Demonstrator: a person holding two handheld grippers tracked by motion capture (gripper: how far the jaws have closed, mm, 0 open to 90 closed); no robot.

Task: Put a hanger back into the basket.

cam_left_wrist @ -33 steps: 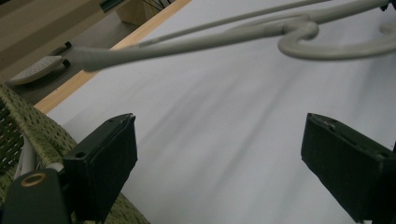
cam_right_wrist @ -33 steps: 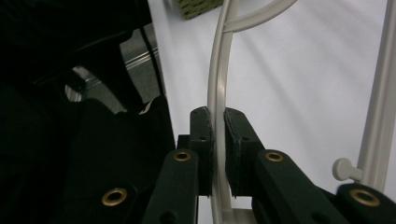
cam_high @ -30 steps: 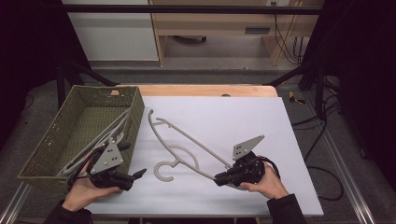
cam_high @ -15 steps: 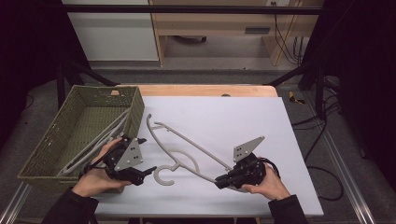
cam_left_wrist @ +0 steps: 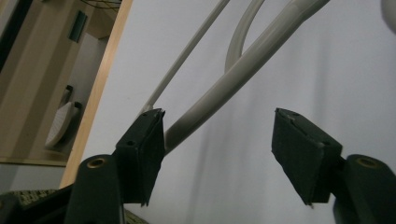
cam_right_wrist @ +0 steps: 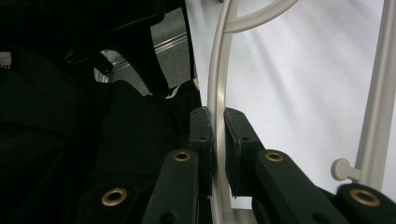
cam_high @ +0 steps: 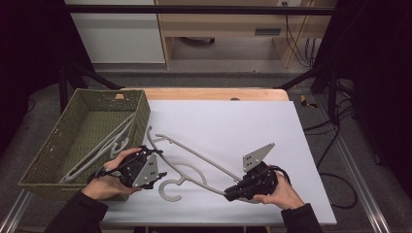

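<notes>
That hanger (cam_high: 194, 162) looks light, stiff and slick: right claw (cam_high: 232, 193) pinches its arm end, left claw (cam_high: 159, 175) gapes empty near the neck.

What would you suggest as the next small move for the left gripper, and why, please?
Probably close the left gripper on the hanger. Its jaws stand open, with the hanger's thick arm running up from beside one jaw, while the right gripper is already clamped on the hanger's other end. Gripped at both ends, it could likely be lifted level toward the basket.
</notes>
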